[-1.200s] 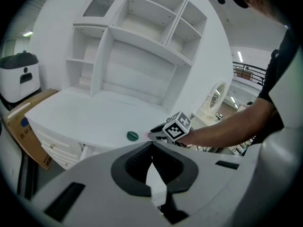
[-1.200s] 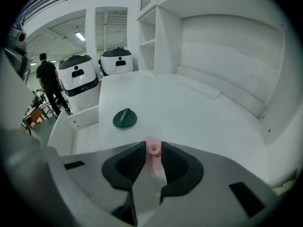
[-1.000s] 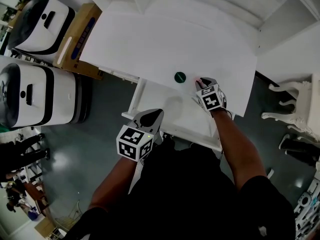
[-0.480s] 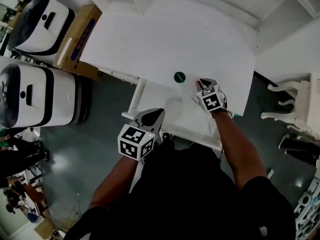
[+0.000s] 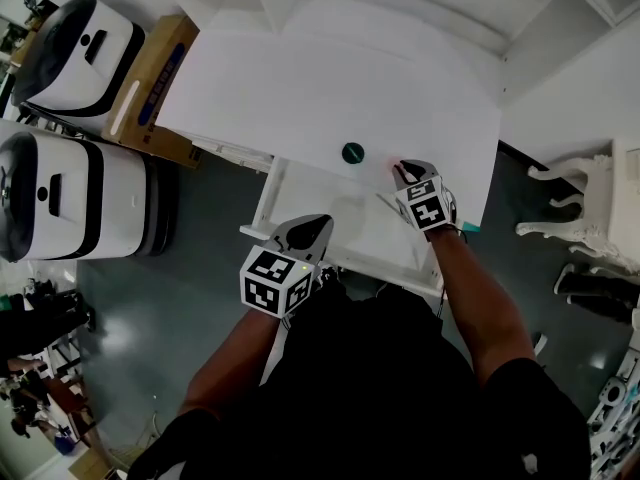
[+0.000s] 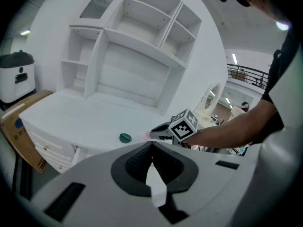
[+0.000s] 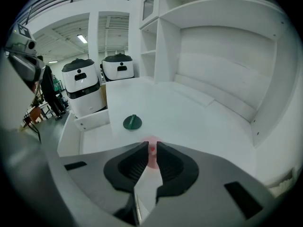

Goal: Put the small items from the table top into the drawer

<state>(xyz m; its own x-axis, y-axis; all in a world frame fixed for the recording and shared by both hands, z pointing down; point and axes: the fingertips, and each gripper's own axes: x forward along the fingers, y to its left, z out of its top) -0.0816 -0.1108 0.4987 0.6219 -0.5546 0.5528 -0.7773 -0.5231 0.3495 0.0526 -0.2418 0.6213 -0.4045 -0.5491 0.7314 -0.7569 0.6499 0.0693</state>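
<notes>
— Closing on the table's (image 5: 330,78) front edge, the right gripper (image 5: 403,171) has its jaws drawn narrow around a small pink item (image 7: 151,144); the item sits between the tips, pinched. What is it, exactly?

— Too blurred to say — a soft pink blob with a darker red speck in the right gripper view. A green disc (image 5: 352,153) lies flat on the table top just beside it, towards the person's left, untouched.

— And the other hand?

— The left gripper (image 5: 305,233) hangs low in front of the person, jaws pressed together on nothing, over the near edge of the open drawer (image 5: 262,203); the drawer stands pulled out below the table edge, directly beneath the right gripper.

— So the step is lift and drop?

— By the look of it; the pinch sits at the very tips, so the sound way is to raise the item straight up, carry it back over the edge, lower it well inside the drawer, and only then spread the jaws — keeping clear of the disc.
</notes>
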